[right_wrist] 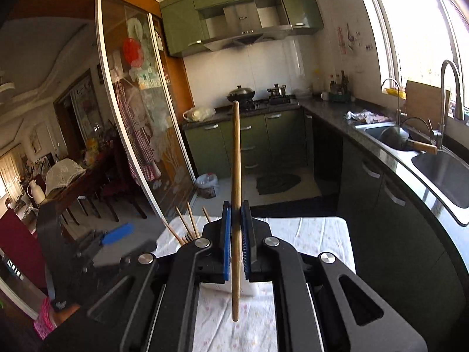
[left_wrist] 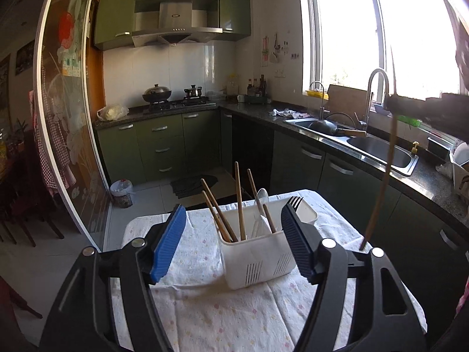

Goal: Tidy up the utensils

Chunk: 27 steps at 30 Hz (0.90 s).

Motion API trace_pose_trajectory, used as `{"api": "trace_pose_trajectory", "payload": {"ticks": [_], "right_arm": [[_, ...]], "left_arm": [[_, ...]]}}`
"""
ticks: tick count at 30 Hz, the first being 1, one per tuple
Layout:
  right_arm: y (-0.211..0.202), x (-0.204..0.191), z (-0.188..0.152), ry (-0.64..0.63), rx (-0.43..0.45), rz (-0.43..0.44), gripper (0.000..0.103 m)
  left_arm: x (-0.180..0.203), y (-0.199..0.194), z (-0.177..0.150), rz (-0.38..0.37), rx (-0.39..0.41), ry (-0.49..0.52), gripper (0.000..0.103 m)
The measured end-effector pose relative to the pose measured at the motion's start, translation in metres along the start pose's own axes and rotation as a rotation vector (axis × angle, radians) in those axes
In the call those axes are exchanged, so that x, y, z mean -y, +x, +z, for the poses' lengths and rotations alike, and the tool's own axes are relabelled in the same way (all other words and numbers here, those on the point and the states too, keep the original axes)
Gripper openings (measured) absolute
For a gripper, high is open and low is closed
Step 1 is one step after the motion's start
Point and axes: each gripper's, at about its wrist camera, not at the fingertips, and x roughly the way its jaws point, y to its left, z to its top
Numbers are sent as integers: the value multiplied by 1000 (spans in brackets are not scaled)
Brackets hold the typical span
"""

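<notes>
We see our left gripper [left_wrist: 234, 234] released, its blue pads apart on either side of the white utensil caddy [left_wrist: 258, 258], which stands on the floral tablecloth [left_wrist: 205, 308] with chopsticks [left_wrist: 239, 202], a white spoon [left_wrist: 261, 198] and a fork [left_wrist: 294, 201] upright in it. Our right gripper [right_wrist: 236, 234] is clenched on a single wooden chopstick [right_wrist: 236, 158], held upright above the cloth.

Caddy [left_wrist: 258, 261] – chopsticks [left_wrist: 239, 199], fork [left_wrist: 294, 201].

My pads [left_wrist: 168, 243] are blue, ribbed. The holder [left_wrist: 258, 252] is white; my cloth [left_wrist: 205, 308] is white with pastel dots. Cabinets [left_wrist: 164, 143] are green.
</notes>
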Motion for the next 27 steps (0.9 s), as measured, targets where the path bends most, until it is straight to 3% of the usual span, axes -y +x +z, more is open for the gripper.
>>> {"api": "trace_pose_trajectory", "payload": {"ticks": [4, 8, 14, 22, 23, 24, 26, 27], "right_arm": [[23, -20, 28, -25, 82, -43, 7], [66, -27, 26, -27, 75, -75, 7], [127, -15, -18, -12, -20, -102, 7], [159, -7, -76, -18, -92, -104, 8], [161, -7, -81, -23, -99, -105, 15], [159, -7, -87, -25, -97, -108, 30], [149, -9, -94, -28, -77, -112, 40], [141, -10, -96, -31, -65, -111, 40]], "left_arm": [[-7, -49, -33, 0, 65, -40, 75], [-20, -83, -65, -10, 97, -84, 89], [-43, -100, -90, -17, 89, -153, 96], [-43, -95, -102, -25, 56, -170, 96], [-41, -94, -104, -26, 51, -167, 96], [-39, -93, -105, -28, 46, -162, 96], [-36, -90, -106, -30, 35, -152, 96], [-35, -89, -107, -31, 30, -149, 96]]}}
